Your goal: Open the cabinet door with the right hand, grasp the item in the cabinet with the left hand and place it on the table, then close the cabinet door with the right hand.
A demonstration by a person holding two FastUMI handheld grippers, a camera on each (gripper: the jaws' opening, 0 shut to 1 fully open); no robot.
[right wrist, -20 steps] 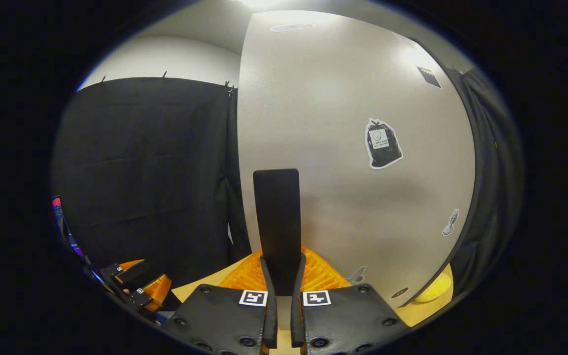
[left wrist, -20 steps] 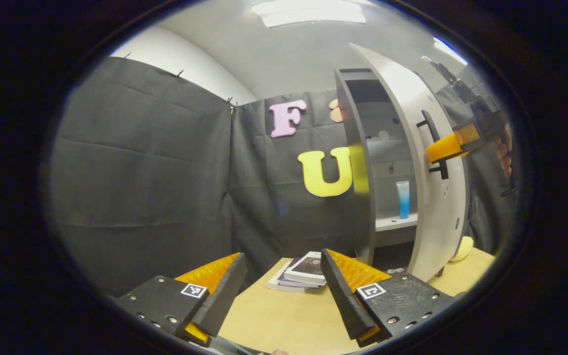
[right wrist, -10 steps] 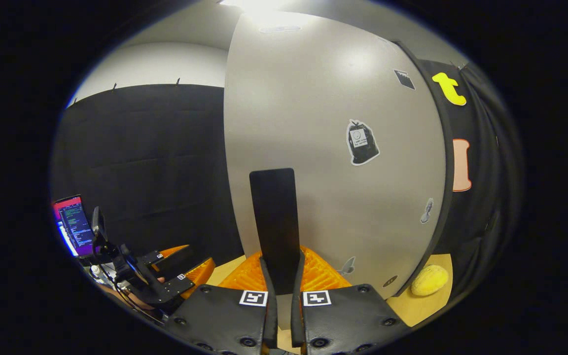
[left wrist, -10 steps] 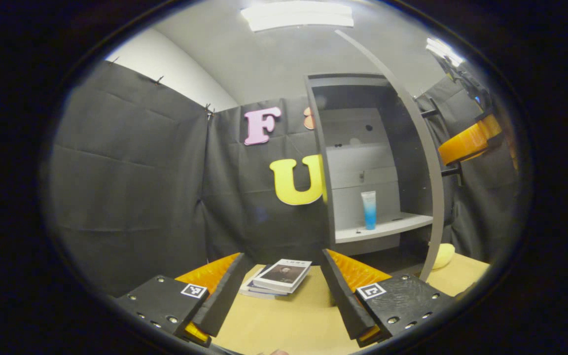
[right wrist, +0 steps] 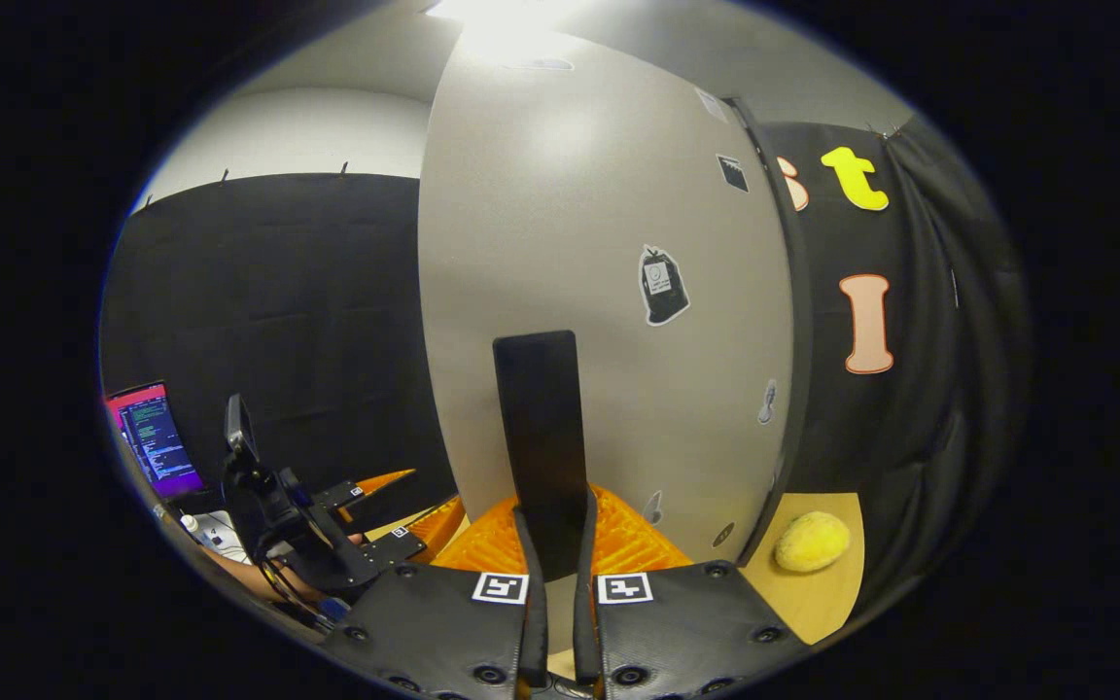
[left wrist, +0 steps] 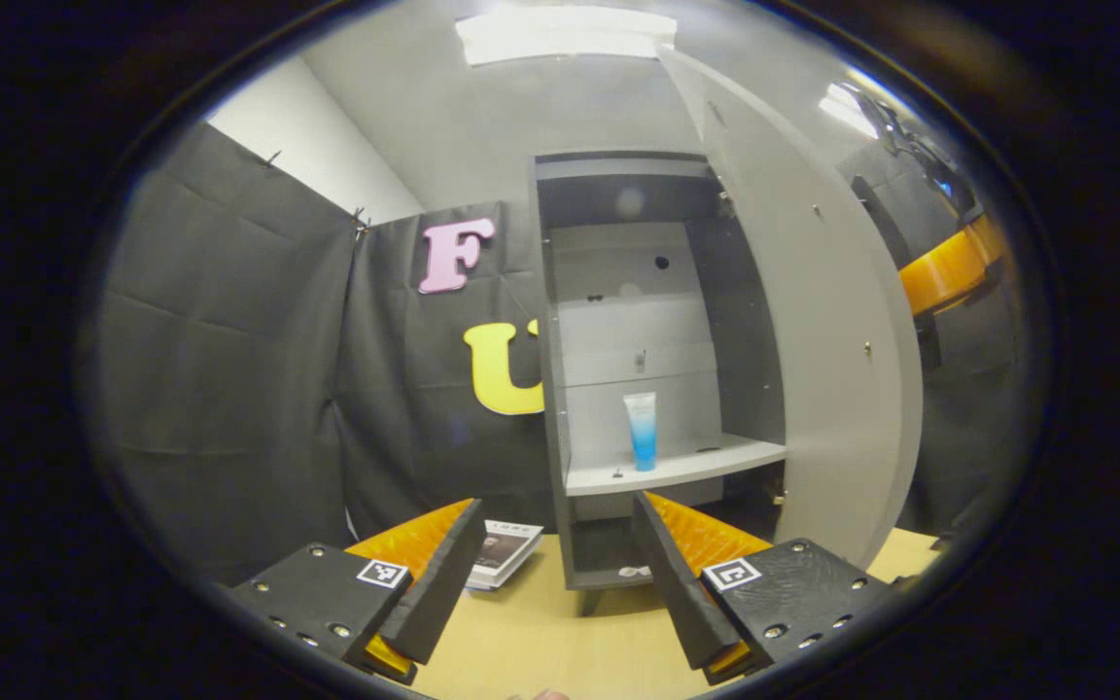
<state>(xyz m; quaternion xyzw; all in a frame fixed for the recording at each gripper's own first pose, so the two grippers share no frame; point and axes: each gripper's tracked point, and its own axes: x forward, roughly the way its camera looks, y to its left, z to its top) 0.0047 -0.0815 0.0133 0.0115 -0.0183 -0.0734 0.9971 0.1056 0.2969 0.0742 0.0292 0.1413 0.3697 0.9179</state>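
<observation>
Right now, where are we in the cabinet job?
Done: the cabinet door stands wide open. In hand: the right gripper is shut on the door handle. Left: the left gripper is open and short of the cabinet; the blue tube stands upright on the shelf. It must be grasped, set on the table, then the door closed.

Could not read the cover of the books [left wrist: 505,549], half hidden behind the left gripper's finger [left wrist: 438,574]. Could not make out the small bits on the shelf [left wrist: 677,468] beside the tube [left wrist: 642,431]. Lost the handle's [right wrist: 542,442] lower end between the right gripper's fingers [right wrist: 529,583].
</observation>
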